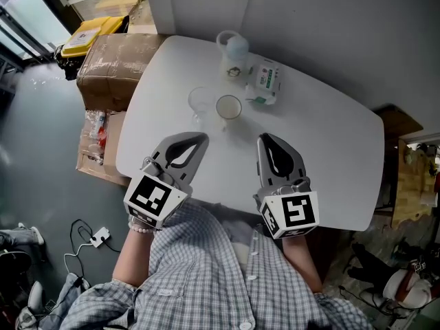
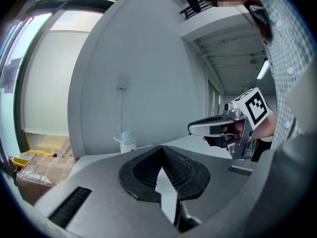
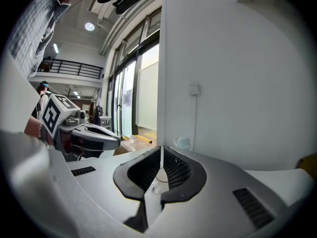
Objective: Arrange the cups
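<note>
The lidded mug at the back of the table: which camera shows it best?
The head view: the whole mug shows from above, with its handle and pale lid. The left gripper view shows only its upper part, small. The right gripper view shows just the lid.

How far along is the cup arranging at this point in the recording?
Done: nothing visibly arranged yet. The clear cup and the white cup stand side by side mid-table, with no gripper on them. In hand: nothing. The left hand-held gripper and the right hand-held gripper are both shut and empty, nearer the person than the cups. Left: likely the whole job, reaching, grasping and placing the cups.
</note>
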`<state>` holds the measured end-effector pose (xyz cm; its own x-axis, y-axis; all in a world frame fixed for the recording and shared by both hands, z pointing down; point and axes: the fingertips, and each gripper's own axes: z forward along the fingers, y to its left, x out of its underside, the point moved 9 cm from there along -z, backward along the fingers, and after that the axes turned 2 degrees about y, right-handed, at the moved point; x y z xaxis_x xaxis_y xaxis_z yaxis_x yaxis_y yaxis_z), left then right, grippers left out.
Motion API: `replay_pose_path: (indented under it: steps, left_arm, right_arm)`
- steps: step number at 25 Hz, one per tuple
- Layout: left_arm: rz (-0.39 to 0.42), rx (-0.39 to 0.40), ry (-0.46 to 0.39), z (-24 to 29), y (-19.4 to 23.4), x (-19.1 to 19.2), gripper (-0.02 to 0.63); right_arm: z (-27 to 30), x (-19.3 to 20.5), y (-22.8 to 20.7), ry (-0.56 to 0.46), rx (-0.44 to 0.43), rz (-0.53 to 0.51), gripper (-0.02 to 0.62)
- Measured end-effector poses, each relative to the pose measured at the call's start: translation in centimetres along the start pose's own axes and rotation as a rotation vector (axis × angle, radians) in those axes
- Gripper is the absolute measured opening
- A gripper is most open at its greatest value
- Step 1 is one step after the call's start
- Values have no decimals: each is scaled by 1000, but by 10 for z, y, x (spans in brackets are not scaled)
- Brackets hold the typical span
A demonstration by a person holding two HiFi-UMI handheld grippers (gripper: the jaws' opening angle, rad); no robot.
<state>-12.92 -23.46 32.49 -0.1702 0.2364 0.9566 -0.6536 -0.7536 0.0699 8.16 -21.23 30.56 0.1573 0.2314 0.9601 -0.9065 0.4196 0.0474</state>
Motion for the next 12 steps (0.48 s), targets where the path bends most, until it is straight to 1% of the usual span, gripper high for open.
replay_pose_path:
  steps: [8, 12]
  left_arm:
    - [-6, -4, 0, -1, 0, 2, 9]
    - [-22, -4, 2, 0, 3, 4, 9]
  right_arm:
    - [0, 1, 1, 9, -2, -8, 32]
    - [3, 2, 2, 15, -4, -5, 32]
